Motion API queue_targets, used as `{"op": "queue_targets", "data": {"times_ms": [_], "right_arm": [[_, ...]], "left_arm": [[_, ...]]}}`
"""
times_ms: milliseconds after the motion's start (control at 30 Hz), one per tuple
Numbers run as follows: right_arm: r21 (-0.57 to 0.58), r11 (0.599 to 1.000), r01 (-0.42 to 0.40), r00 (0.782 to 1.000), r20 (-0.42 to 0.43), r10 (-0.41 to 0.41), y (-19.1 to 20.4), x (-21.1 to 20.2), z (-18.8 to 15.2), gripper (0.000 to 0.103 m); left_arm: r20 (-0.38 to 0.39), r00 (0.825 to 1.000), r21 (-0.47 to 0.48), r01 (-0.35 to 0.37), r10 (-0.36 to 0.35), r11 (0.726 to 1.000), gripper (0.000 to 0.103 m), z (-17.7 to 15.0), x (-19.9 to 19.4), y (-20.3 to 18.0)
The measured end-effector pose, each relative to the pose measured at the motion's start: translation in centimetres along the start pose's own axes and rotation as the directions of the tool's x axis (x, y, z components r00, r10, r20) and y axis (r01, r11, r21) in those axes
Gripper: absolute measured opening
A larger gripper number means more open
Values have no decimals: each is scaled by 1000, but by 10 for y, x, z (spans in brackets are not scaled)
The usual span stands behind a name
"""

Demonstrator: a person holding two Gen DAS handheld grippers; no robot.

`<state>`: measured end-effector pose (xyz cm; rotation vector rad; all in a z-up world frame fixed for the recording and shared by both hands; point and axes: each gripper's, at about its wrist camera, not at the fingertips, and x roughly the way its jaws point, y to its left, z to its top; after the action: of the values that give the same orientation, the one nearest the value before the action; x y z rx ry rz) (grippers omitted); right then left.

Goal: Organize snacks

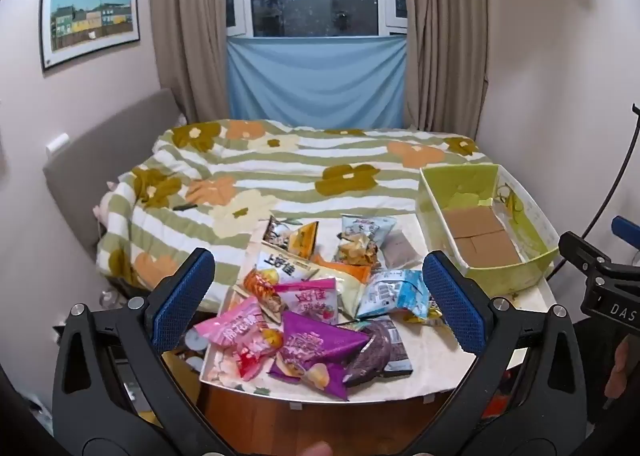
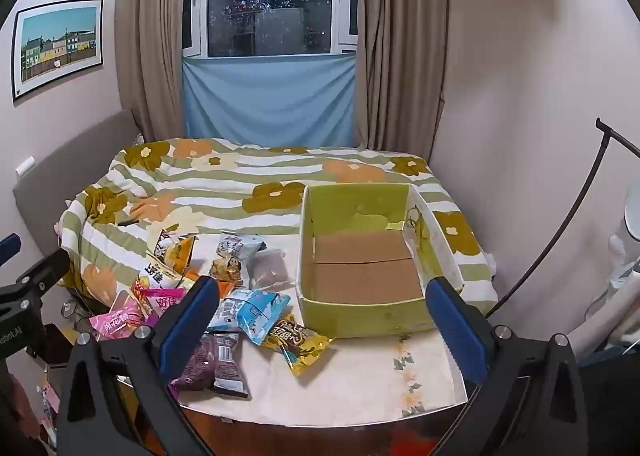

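We find the left tool [image 1: 318,296] with its blue pads [image 1: 182,296] wide apart and nothing between them; it hangs above the near edge of the bench [image 1: 460,368], angled down at the snack pile [image 1: 316,312]; the right tool [image 2: 320,320] stands equally spread and empty. The packets lie loose and overlapping directly ahead of the left tool; a purple packet [image 1: 316,348] and a pink packet [image 1: 240,332] sit nearest its pads. Ahead of the right tool, slightly to its right, the green box [image 2: 360,308] stands open and empty on the bench; a yellow-and-brown packet [image 2: 298,340] lies just short of its near wall. In our judgement the step in hand is the first pick; we advise taking one top packet by a crimped edge; closing on the heap risks dragging neighbours off the near edge; the box mouth is unobstructed for the drop.
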<state>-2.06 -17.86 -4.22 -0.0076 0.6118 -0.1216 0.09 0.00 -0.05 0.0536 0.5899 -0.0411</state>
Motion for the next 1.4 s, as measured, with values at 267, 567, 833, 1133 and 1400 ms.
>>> {"op": "queue_targets", "data": {"times_ms": [267, 567, 833, 1133, 1400], "right_arm": [[7, 1000, 0, 1000, -3, 0, -2, 0, -1, 103], [21, 1000, 0, 1000, -6, 0, -10, 5, -1, 103], [27, 1000, -3, 1000, -7, 3, -10, 5, -1, 103], [26, 1000, -2, 1000, -7, 2, -10, 5, 1, 103], [27, 1000, 0, 1000, -7, 1, -10, 5, 1, 103]], "left_arm": [[-7, 1000, 4, -23, 23, 1000, 103, 1, -2, -9], [1, 1000, 13, -16, 16, 1000, 103, 1, 1, -22], [0, 1000, 24, -19, 19, 1000, 103, 2, 4, -21], [4, 1000, 23, -21, 21, 1000, 103, 3, 5, -23], [4, 1000, 21, -22, 22, 1000, 103, 2, 6, -23]]}}
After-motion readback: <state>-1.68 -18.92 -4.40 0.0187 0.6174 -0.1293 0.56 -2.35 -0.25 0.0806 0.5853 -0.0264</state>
